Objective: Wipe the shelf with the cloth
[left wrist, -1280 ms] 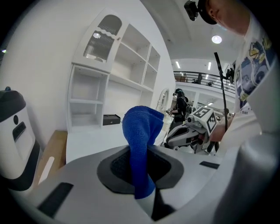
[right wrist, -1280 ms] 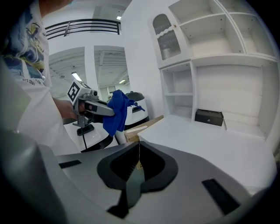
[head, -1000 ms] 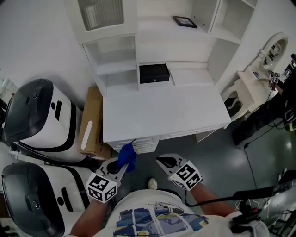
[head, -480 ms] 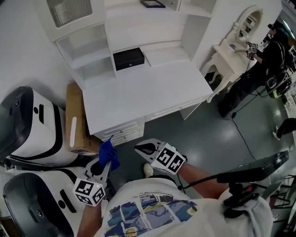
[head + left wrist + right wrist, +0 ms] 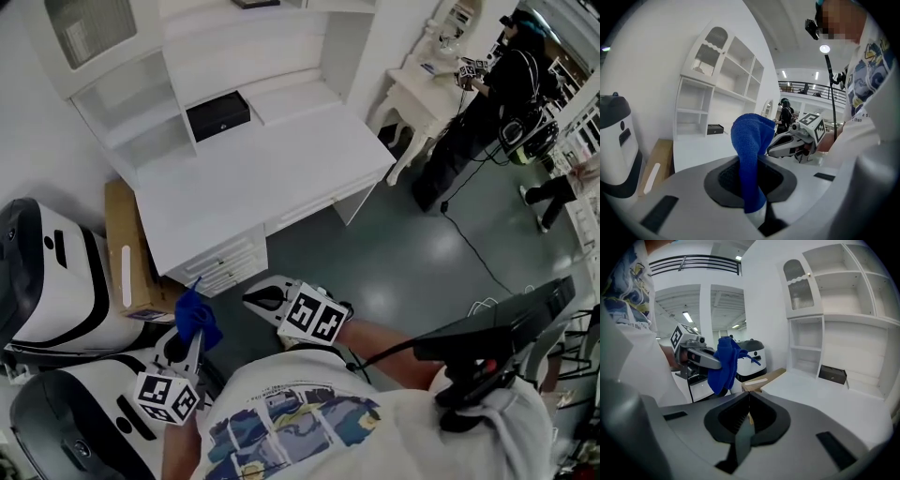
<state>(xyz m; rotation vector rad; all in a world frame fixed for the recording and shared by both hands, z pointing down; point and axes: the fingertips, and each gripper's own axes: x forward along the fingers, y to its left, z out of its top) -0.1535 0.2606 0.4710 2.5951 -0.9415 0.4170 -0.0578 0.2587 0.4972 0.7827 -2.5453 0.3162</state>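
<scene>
A blue cloth (image 5: pixel 196 314) is pinched in my left gripper (image 5: pixel 186 339), low and left in the head view, short of the white desk (image 5: pixel 272 173). In the left gripper view the cloth (image 5: pixel 750 154) stands up between the shut jaws. My right gripper (image 5: pixel 265 297) is beside it with its jaws closed and nothing between them (image 5: pixel 747 416). The right gripper view shows the left gripper (image 5: pixel 701 358) and the cloth (image 5: pixel 723 364) hanging from it. White shelves (image 5: pixel 131 103) rise behind the desk, with a black box (image 5: pixel 217 114) on the desktop.
Two white and black machines (image 5: pixel 47 272) stand at left beside a cardboard box (image 5: pixel 122 258). A person in dark clothes (image 5: pixel 487 112) stands at a white dressing table (image 5: pixel 427 80) at upper right. A black stand (image 5: pixel 487 342) is near my right arm. The floor is grey.
The head view has swung right: desk and shelves slid up and left, and the person at the dressing table came into view. Both grippers stay low before my body, the cloth still held.
</scene>
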